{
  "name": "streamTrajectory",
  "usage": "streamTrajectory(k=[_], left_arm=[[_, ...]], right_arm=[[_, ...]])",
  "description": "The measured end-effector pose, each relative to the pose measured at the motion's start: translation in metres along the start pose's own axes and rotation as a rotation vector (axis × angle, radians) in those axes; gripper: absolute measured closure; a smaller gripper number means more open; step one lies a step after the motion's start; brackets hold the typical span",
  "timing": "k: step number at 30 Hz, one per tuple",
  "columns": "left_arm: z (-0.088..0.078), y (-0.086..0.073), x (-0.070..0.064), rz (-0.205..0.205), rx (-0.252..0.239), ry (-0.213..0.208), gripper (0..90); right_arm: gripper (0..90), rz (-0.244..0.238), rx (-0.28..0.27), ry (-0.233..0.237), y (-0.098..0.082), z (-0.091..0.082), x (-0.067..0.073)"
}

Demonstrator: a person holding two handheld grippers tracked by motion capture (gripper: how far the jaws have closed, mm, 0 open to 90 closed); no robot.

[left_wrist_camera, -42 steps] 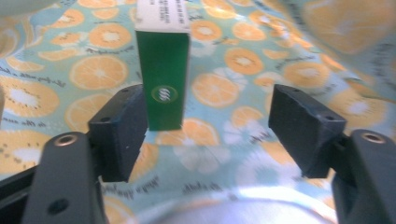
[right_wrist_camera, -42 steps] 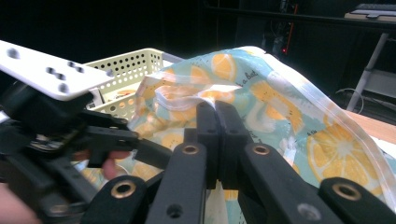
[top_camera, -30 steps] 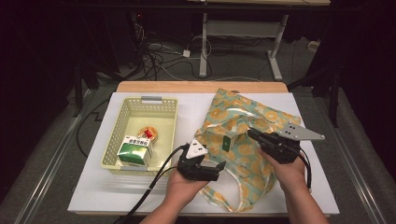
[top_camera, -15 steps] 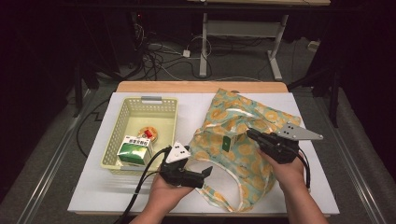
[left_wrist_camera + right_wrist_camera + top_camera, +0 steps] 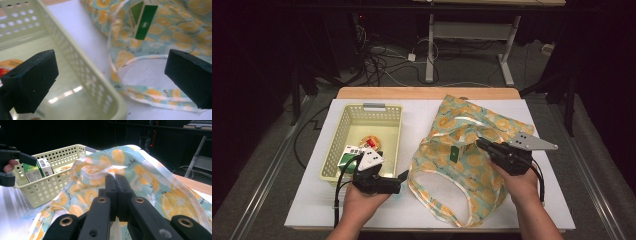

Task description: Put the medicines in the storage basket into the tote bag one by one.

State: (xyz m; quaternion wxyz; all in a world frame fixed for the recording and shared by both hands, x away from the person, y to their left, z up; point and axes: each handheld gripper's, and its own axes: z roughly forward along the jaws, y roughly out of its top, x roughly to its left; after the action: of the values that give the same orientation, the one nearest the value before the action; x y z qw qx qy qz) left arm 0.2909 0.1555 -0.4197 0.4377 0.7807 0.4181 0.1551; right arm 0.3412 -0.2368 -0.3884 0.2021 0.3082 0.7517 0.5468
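Note:
A cloth bag printed with orange slices lies on the white table, and a green carton sits in its mouth. My right gripper is shut on the bag's rim and holds the mouth up. My left gripper is by the near right corner of the pale green basket, pointing right at the bag. Its jaws have just been opening and now stand wide with nothing gripped; in the left gripper view the basket wall and a bag strap show between them.
The basket holds a green and white carton and a round orange-red item. White tabletop lies between basket and bag. The table's wooden far edge borders a dark floor with cables and desk legs.
My left gripper has moved left, away from the bag's mouth to the basket's near corner, with its jaws opened wider. The right gripper and the bag have stayed put.

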Motion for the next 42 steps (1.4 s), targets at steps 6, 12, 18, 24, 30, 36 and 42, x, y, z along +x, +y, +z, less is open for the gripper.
streamTrajectory(k=[6,12,18,24,30,36,42], left_arm=[[-0.009,-0.004,0.016,-0.034,-0.003,0.029,0.0],[-0.018,-0.006,0.03,-0.059,-0.015,0.044,0.0],[-0.028,-0.012,0.044,-0.078,-0.005,0.071,0.0],[-0.038,-0.018,0.057,-0.116,-0.017,0.106,0.0],[-0.044,-0.023,0.067,-0.142,-0.017,0.135,0.0],[-0.048,-0.026,0.075,-0.162,-0.013,0.177,0.0],[-0.042,-0.028,0.077,-0.172,0.013,0.171,0.0]], right_arm=[[90.0,0.004,0.004,0.0,-0.001,0.0,0.001],[90.0,0.004,0.01,0.002,-0.002,0.001,0.0],[90.0,0.008,0.013,0.003,-0.003,0.002,0.0],[90.0,0.007,0.013,0.006,-0.003,0.001,0.0],[90.0,0.011,0.005,0.005,-0.002,-0.001,0.0],[90.0,0.013,0.005,0.007,-0.002,-0.002,-0.001],[90.0,0.01,0.009,0.007,-0.003,-0.001,0.0]])
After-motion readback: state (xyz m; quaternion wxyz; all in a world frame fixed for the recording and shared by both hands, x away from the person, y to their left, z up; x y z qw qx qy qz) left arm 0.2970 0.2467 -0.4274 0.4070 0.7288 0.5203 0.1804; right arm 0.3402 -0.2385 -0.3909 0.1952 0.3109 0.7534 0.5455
